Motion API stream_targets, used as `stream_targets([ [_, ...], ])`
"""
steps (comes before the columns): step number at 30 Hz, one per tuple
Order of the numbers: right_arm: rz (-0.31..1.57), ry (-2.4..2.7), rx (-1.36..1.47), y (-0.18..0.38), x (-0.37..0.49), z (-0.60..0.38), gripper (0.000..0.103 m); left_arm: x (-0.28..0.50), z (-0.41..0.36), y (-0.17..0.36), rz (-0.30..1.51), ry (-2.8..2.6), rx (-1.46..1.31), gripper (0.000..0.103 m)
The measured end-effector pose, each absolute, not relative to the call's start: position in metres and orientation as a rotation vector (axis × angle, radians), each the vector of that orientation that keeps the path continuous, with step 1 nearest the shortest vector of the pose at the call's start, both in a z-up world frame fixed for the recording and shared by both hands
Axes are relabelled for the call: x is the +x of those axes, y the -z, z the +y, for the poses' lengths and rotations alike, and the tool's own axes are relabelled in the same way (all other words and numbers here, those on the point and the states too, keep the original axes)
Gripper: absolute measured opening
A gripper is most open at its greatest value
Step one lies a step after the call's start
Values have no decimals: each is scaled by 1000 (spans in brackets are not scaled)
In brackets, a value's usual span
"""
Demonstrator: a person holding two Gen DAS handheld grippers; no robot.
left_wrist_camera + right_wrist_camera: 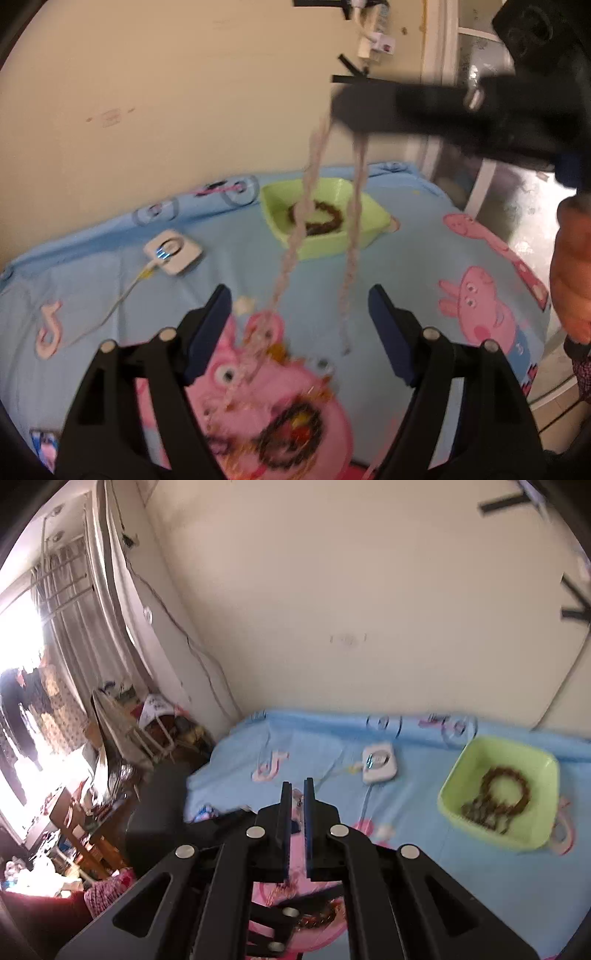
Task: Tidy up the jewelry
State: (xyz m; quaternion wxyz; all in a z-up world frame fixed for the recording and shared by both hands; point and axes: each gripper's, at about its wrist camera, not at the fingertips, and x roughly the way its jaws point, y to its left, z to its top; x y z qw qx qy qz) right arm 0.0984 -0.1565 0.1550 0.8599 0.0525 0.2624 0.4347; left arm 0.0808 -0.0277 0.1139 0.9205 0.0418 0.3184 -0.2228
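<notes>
Now right tongs [340, 107] pinched tight on pale necklace [314, 206], strands dangling in front of left tongs [301, 306], which gape half open, empty. Carry ahead to green tray [373, 218], lower slowly; tail drags over jewelry pile [291, 432] below.

Flat surface under light-blue cartoon-pig printed sheet [413, 240], against cream wall. Lime-green square plastic tray [364, 236] near far edge, dark brown bead bracelet [325, 221] inside. White rounded-square device [173, 251] with lit blue marks left of tray, well apart; thin pale cable [110, 310] trails from it. Blurred heap of mixed jewelry [291, 432] on big pink pig print near front.
</notes>
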Motion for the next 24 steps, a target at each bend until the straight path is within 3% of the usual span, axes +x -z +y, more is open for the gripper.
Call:
stream_targets([
  [1, 527, -899, 116, -163, 99, -163, 0, 86, -32, -116, 664, 484, 88, 27],
  [3, 496, -869, 139, -177, 105, -179, 0, 100, -37, -126, 689, 519, 64, 7],
  [15, 380, -712, 249, -208, 173, -249, 0, 202, -75, -206, 636, 551, -60, 4],
  [19, 398, -683, 276, -189, 199, -261, 0, 231, -92, -199, 649, 542, -59, 4],
  [24, 464, -664, 353, -134, 233, -271, 0, 262, -103, -147, 781, 480, -60, 4],
])
